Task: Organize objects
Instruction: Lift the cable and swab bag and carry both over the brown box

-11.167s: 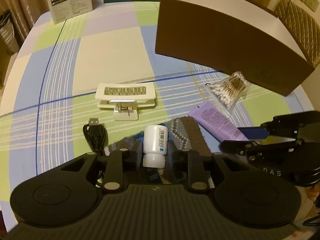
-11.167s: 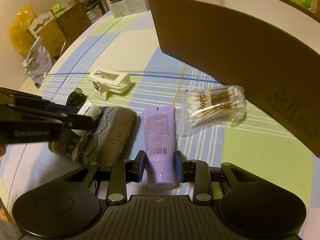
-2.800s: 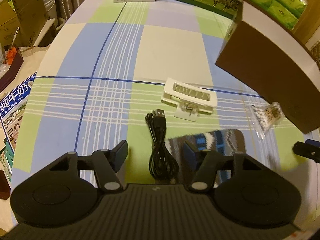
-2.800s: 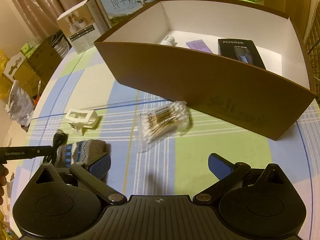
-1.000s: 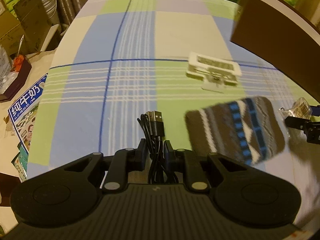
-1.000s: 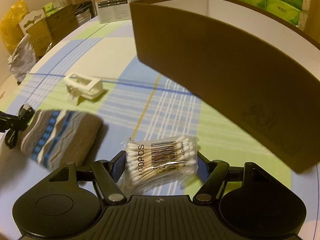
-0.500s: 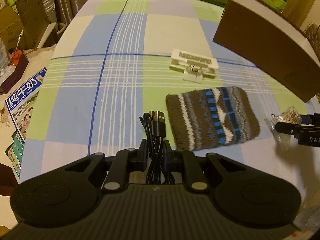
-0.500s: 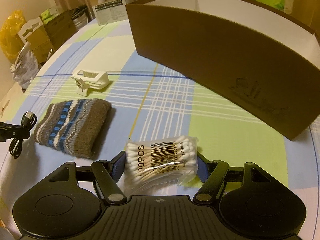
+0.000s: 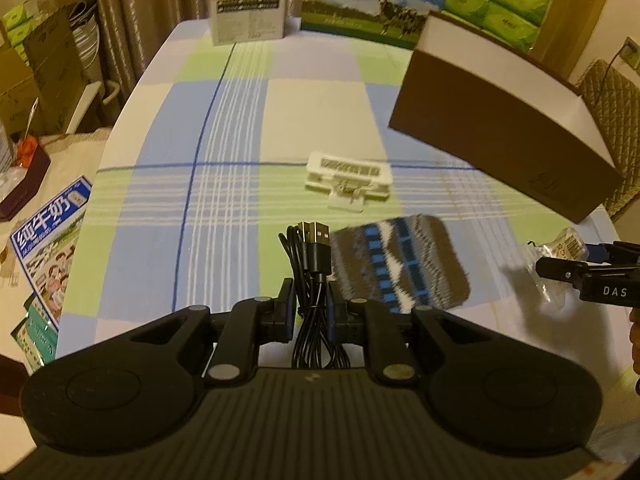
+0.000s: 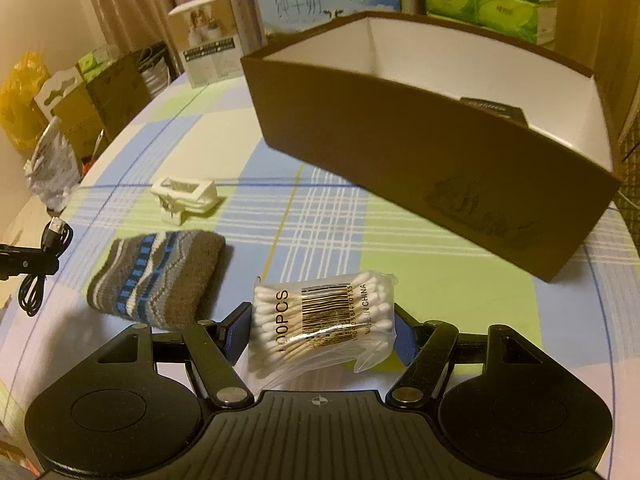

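Left wrist view: my left tongs (image 9: 311,308) are gripping the black cable (image 9: 310,280) above the counter (image 9: 224,200); my right tongs (image 10: 322,330) are squeezing the cotton swab pack (image 10: 320,316) near the brown box (image 10: 420,156).

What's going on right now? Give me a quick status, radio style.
Left gripper shut on black USB cable. Right gripper shut on cotton swab pack. Brown box ahead, open. Knit pouch, white clip on table.

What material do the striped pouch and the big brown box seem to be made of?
The brown-and-blue striped pouch looks like knitted wool or acrylic yarn: fuzzy, with visible stitch rows. The large brown open-top box seems matte cardboard, white inside, with thin straight walls and a faint print on its front.
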Motion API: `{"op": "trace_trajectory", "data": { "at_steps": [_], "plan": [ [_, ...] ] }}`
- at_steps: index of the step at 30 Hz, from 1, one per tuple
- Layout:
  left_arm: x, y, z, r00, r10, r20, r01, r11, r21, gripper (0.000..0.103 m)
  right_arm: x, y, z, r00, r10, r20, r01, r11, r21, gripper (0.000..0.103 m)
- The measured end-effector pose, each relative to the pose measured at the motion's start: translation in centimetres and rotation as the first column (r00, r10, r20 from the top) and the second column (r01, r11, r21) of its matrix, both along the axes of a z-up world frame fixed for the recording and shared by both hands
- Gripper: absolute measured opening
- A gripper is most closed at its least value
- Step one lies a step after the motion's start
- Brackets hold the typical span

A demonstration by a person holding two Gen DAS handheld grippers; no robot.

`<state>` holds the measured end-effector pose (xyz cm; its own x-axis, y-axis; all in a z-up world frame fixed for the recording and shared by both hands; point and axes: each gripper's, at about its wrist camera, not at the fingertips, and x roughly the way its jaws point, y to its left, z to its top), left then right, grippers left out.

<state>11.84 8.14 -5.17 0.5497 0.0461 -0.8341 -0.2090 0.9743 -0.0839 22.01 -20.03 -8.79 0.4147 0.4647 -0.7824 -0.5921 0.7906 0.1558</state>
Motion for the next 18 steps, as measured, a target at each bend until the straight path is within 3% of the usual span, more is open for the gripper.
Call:
{"op": "trace_trajectory", "data": {
  "at_steps": [18],
  "plan": [
    [5.8,-6.0,4.5,0.977,-0.166,0.132,0.166,0.986,0.007,0.012,1.8,-3.0,6.3,0.995,-0.053,0.082,0.044,0.993,0.113,0.067]
  ]
}}
